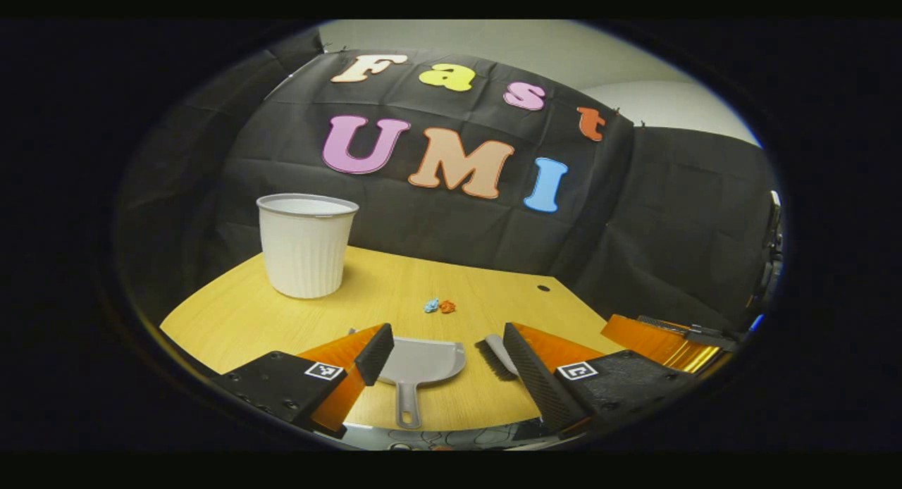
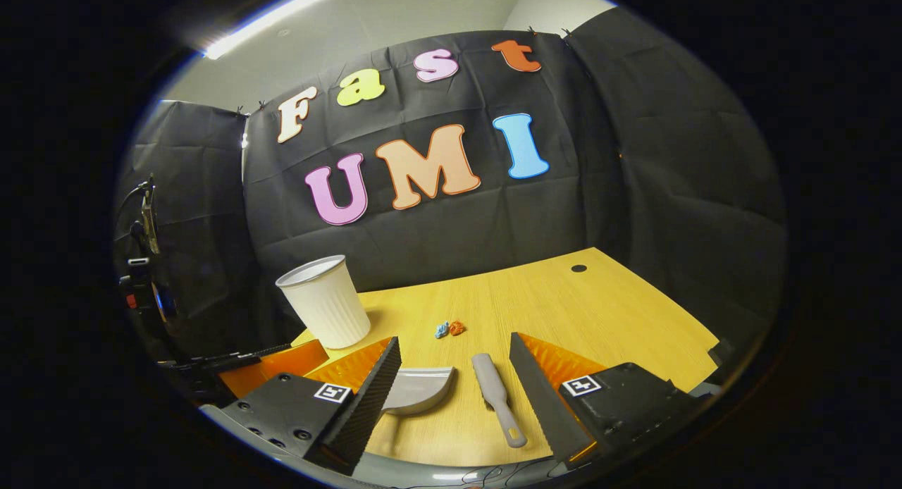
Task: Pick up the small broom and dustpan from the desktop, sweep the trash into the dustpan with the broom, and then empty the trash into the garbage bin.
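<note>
On wooden desktop (image 1: 394,292), both grippers wide open, empty; lower left gripper (image 1: 442,355) squarely over dustpan (image 1: 417,366) handle at 6 o'clock.

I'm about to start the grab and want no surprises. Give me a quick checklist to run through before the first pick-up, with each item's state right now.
1. Left claw open, holding nothing: ok.
2. Right claw open, holding nothing: ok.
3. Dustpan flat on the desktop, handle toward the left claw: ok.
4. Small broom lying beside the dustpan, apart from it: ok.
5. Trash, two small crumpled bits, beyond the dustpan: ok.
6. Garbage bin upright, mouth open: ok.
</note>
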